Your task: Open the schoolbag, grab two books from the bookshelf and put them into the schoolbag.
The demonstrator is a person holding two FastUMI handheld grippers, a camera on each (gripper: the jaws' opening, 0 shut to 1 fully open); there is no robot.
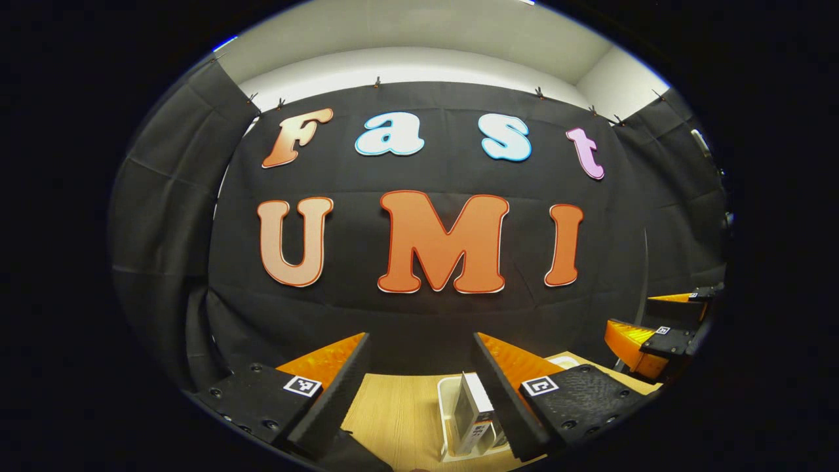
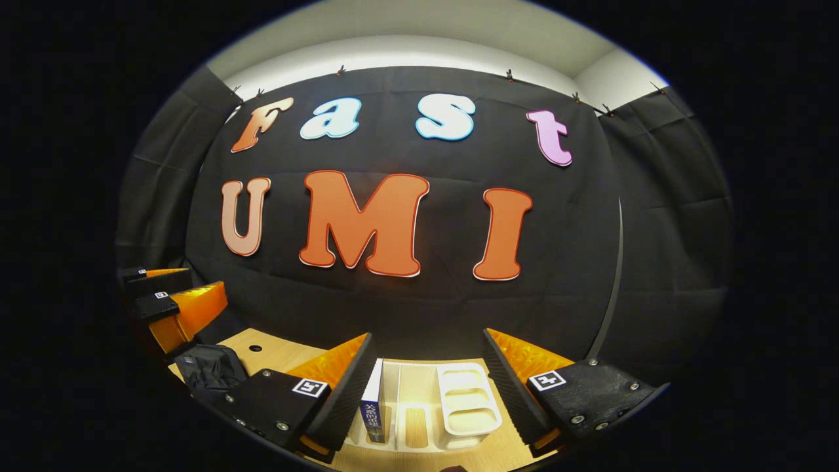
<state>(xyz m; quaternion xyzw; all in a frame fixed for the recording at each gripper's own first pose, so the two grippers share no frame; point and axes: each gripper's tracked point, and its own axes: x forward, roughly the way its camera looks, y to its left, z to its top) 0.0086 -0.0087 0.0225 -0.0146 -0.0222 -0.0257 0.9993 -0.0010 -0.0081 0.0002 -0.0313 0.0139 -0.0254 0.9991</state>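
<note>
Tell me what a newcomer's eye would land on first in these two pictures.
First, each gripper's open fingers low in its own view: the left gripper and the right gripper. Between the right one's fingers stands a white bookshelf on the wooden table, with a blue-spined book upright at its left end. A dark schoolbag lies at the far left.

In front of me hangs the booth's black cloth wall (image 1: 419,314), clipped along its top edge with small clips (image 1: 377,82). The cloth has soft folds and creases, and it also covers the left side (image 1: 164,216) and the right side (image 2: 668,216). Above the cloth I see a pale wall (image 2: 406,52) and a light ceiling (image 1: 426,33), evenly lit. Below, the desk (image 1: 393,413) has a light wooden top, and it reaches to the cloth.
</note>
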